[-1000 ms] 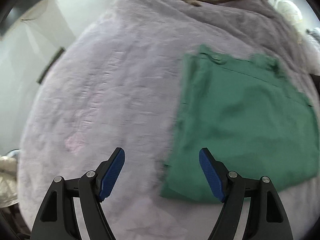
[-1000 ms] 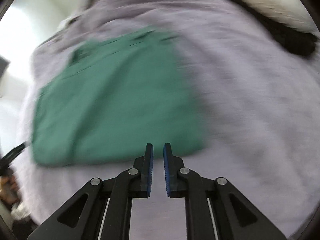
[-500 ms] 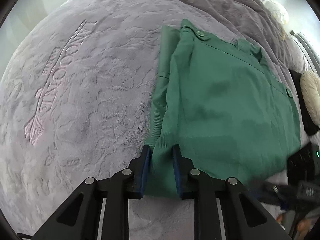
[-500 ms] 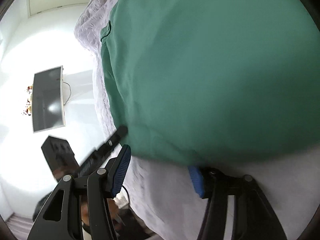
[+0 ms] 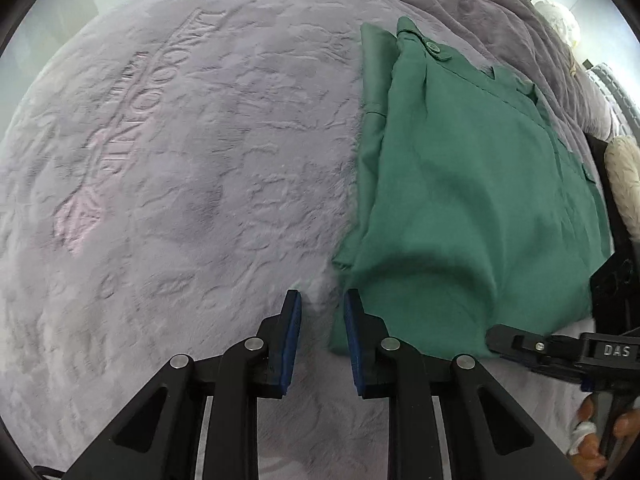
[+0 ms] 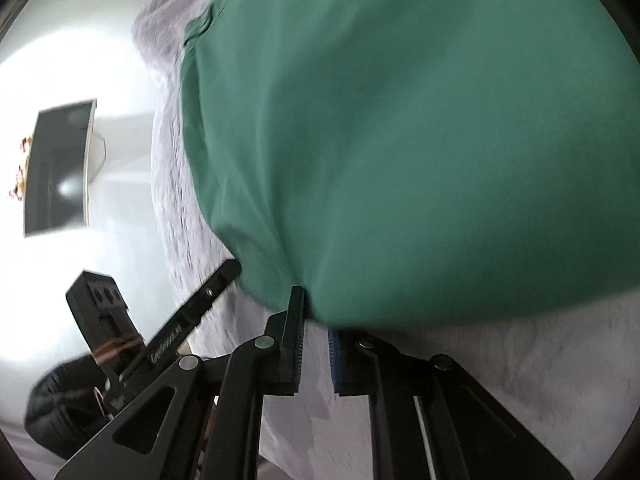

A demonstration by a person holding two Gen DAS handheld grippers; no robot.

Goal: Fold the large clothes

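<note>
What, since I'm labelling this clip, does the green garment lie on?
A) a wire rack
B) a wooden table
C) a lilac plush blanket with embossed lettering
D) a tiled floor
C: the green garment rests on the lilac blanket, whose embossed letters show to its left.

Green garment hem between right gripper jaws, just closing, on lilac blanket.

A home bedroom is indicated by a bed covered with an embossed lilac plush blanket, and a dark flat screen mounted on a white wall.
</note>
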